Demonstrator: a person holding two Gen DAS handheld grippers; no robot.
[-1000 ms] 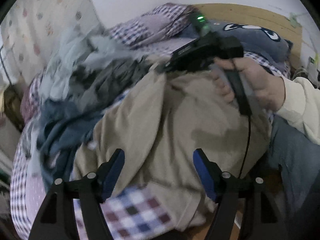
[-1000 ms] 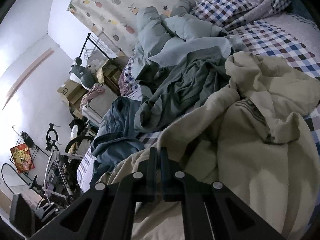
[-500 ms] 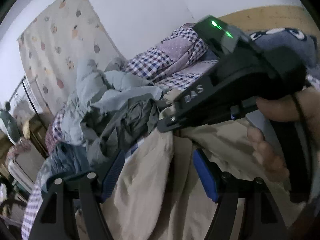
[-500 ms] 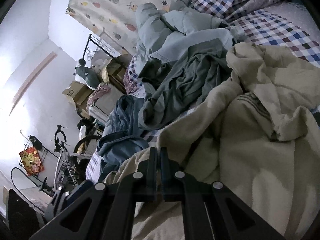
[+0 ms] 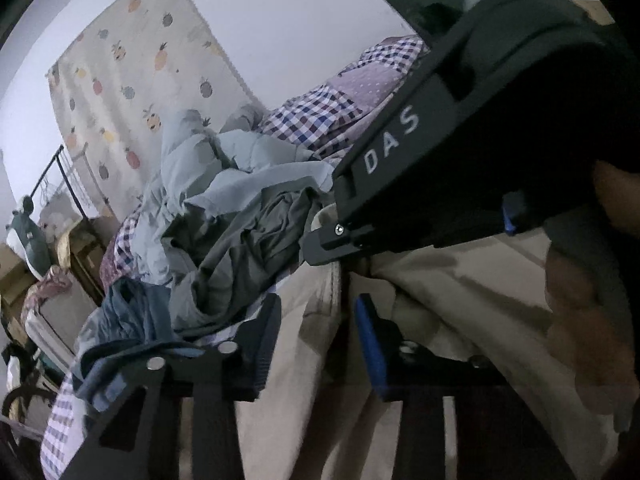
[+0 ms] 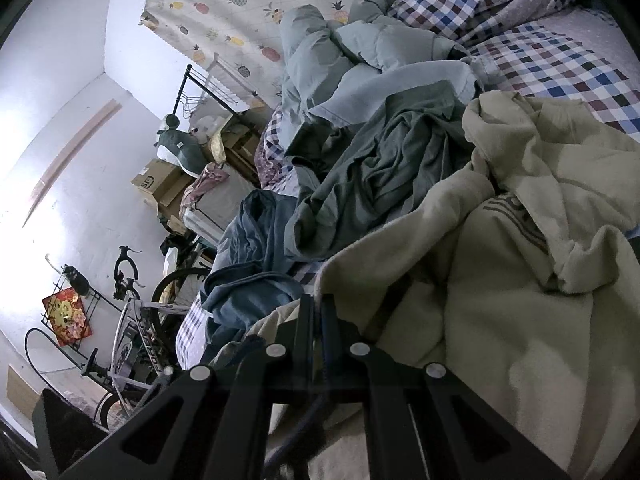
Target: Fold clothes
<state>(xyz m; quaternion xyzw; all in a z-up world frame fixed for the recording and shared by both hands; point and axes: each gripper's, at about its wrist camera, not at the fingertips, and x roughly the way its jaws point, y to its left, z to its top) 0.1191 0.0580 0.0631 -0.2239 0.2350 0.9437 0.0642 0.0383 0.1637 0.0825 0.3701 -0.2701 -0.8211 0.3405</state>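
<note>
A beige sweatshirt (image 6: 520, 320) lies crumpled across the near part of the bed. My right gripper (image 6: 316, 310) is shut on a fold of its edge and holds that edge lifted. In the left wrist view the right gripper (image 5: 320, 244) hangs close in front, with the beige sweatshirt (image 5: 460, 300) draped down from its tip. My left gripper (image 5: 316, 320) sits just below it. Its jaws are closing with the hanging fold between the blue pads, and a dark gap still shows beside the right pad. A person's hand (image 5: 580, 300) grips the right tool's handle.
A grey-green garment (image 6: 380, 168), a pale blue padded jacket (image 6: 340, 52) and a dark blue garment (image 6: 248, 264) are heaped on the checked bedsheet (image 6: 560, 64). Beyond the bed's left side stand cardboard boxes (image 6: 160, 184) and a bicycle (image 6: 132, 320).
My left gripper has come in close under the right gripper, and its jaws have narrowed around the hanging beige fold. The right gripper has kept still, shut on the fabric.
</note>
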